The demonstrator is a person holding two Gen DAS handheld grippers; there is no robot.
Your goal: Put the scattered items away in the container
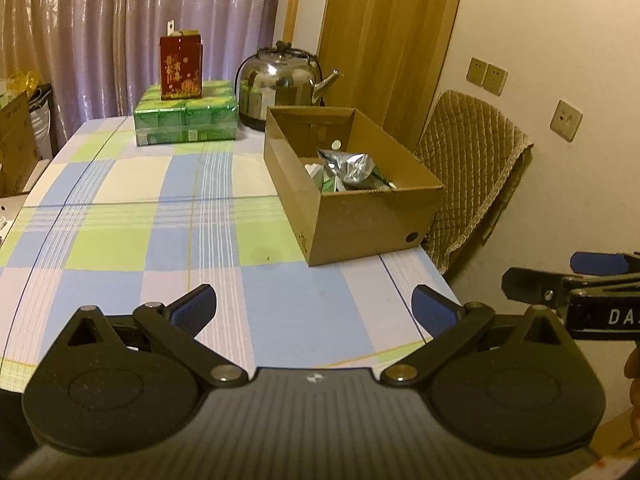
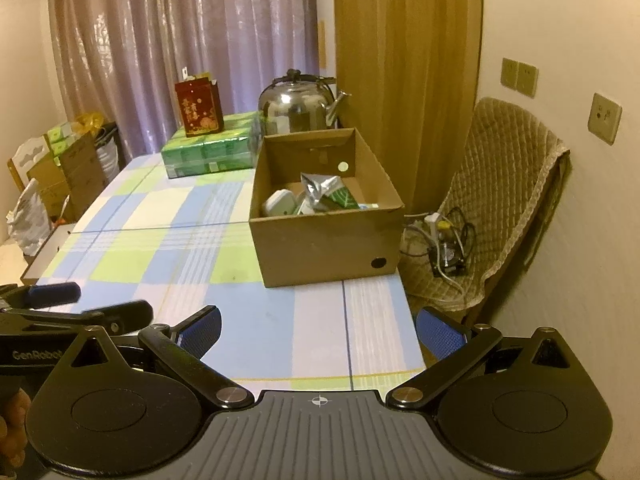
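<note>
Cardboard box (image 2: 326,240) at table's (image 2: 224,264) right edge holding foil packet (image 2: 320,192) and half-hidden white item (image 2: 280,203), kettle (image 2: 298,106) and green packs (image 2: 208,150) behind, left gripper (image 1: 314,308) and right gripper (image 2: 318,330) both spread wide, empty.

Dim, warm indoor light with a yellow-green cast; strong fisheye bend in both views.

The kettle (image 2: 298,106) carries the brightest glare, white highlights on its steel dome, and the curtain (image 2: 192,40) behind it shows a soft vertical sheen. In front of the kettle the counter (image 1: 224,216) is evenly lit with only faint shadows; its checked lines bow outward. Far from the kettle, frame corners fall to black vignette. Detail is soft and grainy throughout, and print on the cartons beside the kettle is unreadable.
</note>
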